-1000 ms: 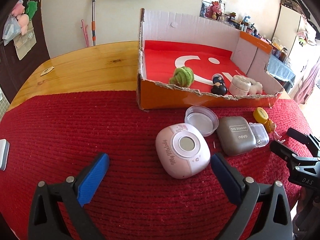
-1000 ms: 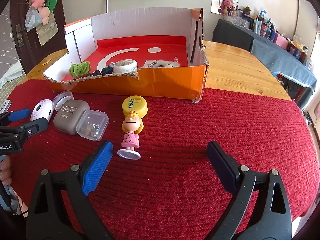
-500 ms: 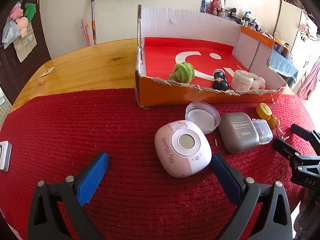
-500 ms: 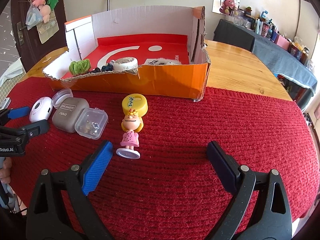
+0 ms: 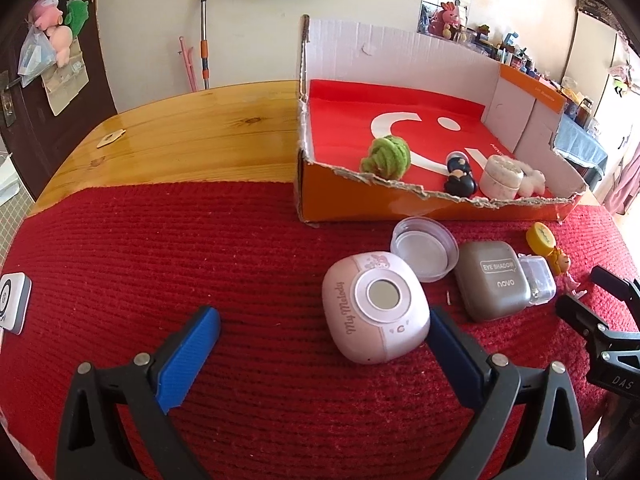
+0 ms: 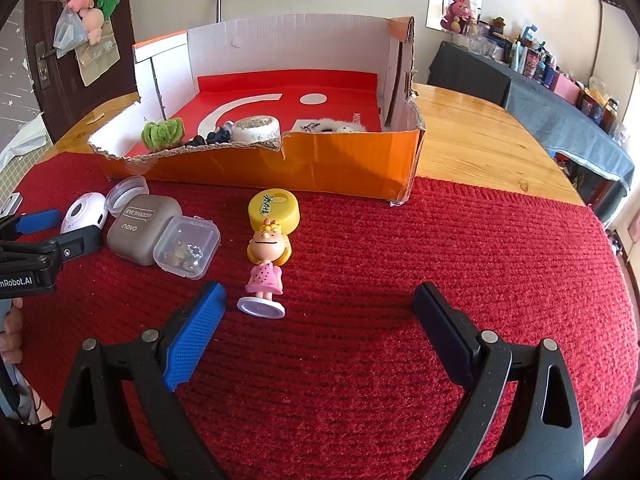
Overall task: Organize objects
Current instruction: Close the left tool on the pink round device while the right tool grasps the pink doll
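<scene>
A pink rounded case [image 5: 374, 306] lies on the red cloth, close to the right finger of my open left gripper [image 5: 320, 330]. Beside it sit a clear round lid [image 5: 424, 249], a grey eye-shadow case [image 5: 494, 286] and a small clear box [image 5: 538, 280]. In the right wrist view a doll in a pink dress [image 6: 266, 266] stands before a yellow jar [image 6: 274, 210], just ahead of my open right gripper [image 6: 320, 306]. The orange cardboard box [image 6: 320, 168] holds a green yarn ball [image 5: 386, 157], a dark figure [image 5: 460, 178] and a white jar [image 5: 501, 178].
The red knitted cloth [image 6: 440, 260] covers the near half of a wooden table [image 5: 192, 140]. A white device [image 5: 14, 302] lies at the cloth's far left edge. A person's hand [image 6: 10, 332] holds the left gripper's handle.
The left gripper has drifted slightly back and left, so the pink case now sits nearer its right finger. The right gripper's view has barely changed.
</scene>
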